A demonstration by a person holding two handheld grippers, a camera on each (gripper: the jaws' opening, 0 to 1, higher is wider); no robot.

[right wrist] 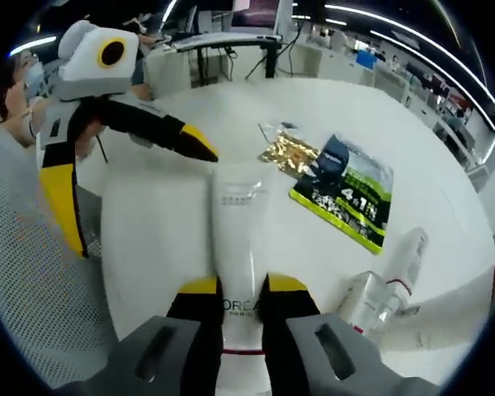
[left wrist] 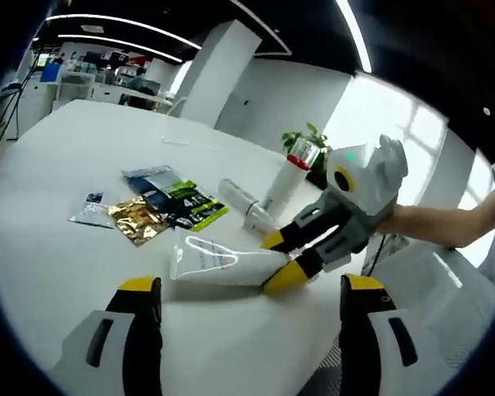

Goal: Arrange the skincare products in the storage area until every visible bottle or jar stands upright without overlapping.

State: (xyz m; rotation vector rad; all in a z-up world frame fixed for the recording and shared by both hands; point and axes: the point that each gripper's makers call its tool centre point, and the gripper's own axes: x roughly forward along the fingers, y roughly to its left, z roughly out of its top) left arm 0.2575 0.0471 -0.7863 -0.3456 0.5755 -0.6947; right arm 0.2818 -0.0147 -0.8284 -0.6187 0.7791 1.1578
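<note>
1. We see a white tabletop (left wrist: pixel 58 157) in a bright open office, with white pillars, ceiling strip lights and desks far behind it.
2. In the right gripper view the tabletop's near edge runs beside a white mesh surface (right wrist: pixel 33 272); the middle of the tabletop lies bare between the things.
3. We count one white tube (left wrist: pixel 219 266) lying flat, and the right gripper (left wrist: pixel 282 260) has its jaws clamped on the tube's end, as the right gripper view shows with the tube (right wrist: pixel 238 239) running away from them.
4. The left gripper (left wrist: pixel 252 309) hovers near the tube with its jaws apart, holding nothing.
5. Beyond the tube we count two white bottles: one lying down (left wrist: pixel 246 204) and one upright with a red band (left wrist: pixel 290 175).
6. We count three flat packets: one dark with green (left wrist: pixel 177 200), one gold (left wrist: pixel 138 219), one small and pale (left wrist: pixel 91 210), lying close together, well apart from the tabletop's edge.
</note>
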